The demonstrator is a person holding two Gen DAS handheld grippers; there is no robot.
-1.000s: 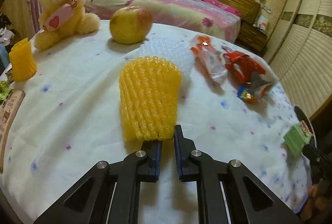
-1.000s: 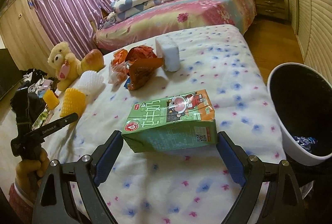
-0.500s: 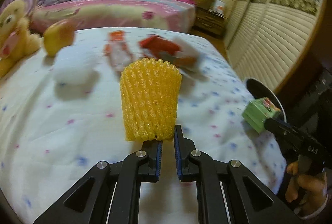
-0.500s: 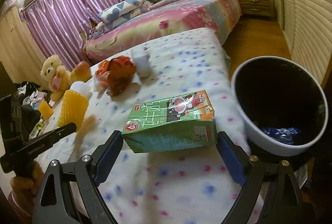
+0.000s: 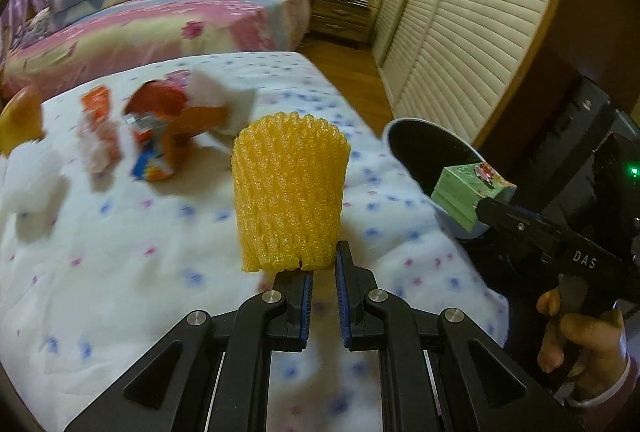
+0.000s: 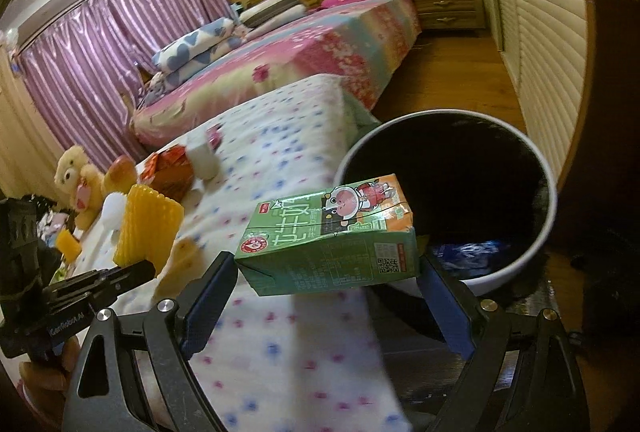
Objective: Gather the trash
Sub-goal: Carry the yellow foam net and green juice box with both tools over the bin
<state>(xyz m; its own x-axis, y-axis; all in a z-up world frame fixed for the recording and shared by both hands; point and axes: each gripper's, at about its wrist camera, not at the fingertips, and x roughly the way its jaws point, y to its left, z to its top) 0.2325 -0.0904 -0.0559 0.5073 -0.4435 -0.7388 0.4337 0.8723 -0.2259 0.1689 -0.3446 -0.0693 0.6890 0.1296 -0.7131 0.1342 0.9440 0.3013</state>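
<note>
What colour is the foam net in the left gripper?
Bright yellow all over, with a woven mesh texture. The foam net shows best in the left wrist view.

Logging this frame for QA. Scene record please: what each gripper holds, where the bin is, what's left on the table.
left gripper: shut on yellow foam net
right gripper: shut on green carton, gripped by its two ends
bin: off the table's edge, open, a blue wrapper inside
carton position: at the bin's rim, not yet released
on table: snack wrappers, white foam, apple
</note>
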